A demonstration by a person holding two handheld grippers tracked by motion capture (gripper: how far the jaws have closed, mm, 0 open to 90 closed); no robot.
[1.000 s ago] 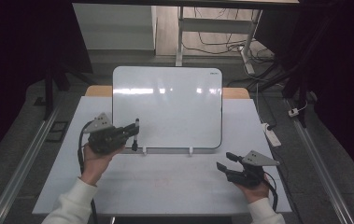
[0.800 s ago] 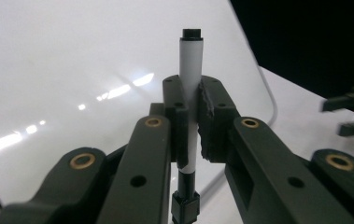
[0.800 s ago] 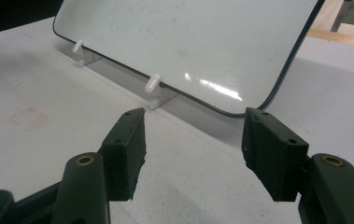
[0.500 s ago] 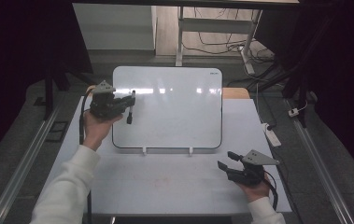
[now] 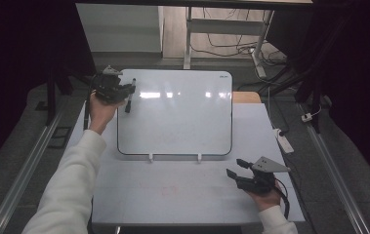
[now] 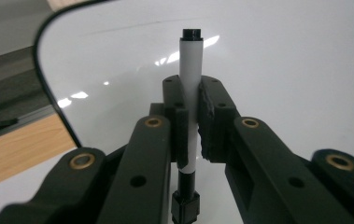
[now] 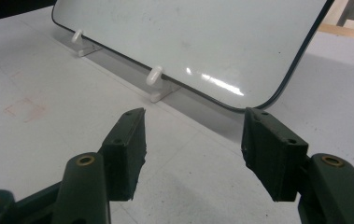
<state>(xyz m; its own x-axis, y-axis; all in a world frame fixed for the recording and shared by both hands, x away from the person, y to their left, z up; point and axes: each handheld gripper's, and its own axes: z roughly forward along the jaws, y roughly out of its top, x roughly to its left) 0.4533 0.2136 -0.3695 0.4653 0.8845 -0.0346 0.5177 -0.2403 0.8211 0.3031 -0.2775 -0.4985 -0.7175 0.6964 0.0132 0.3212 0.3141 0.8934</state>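
Note:
A whiteboard [image 5: 177, 114] with a black rim lies propped on two white pegs on the white table. My left gripper [image 5: 129, 92] is over the board's far left corner, shut on a marker [image 5: 129, 97]. In the left gripper view the marker [image 6: 191, 70] has a white barrel and black ends and stands clamped between the two pads [image 6: 214, 116], above the board's surface [image 6: 282, 60]. My right gripper [image 5: 235, 168] rests near the table's front right, open, with nothing between its fingers [image 7: 128, 149]. Ahead of it are the board's near right corner [image 7: 258, 100] and a white peg [image 7: 155, 74].
A faint red square mark [image 5: 170, 189] is on the table [image 5: 138, 190] in front of the board. A white power strip [image 5: 284, 140] lies off the table's right edge. Metal rails run along both sides, and desk legs and cables stand behind the board.
My left hand carried the marker from the board's near left edge up and away to its far left corner. The right hand stayed where it was.

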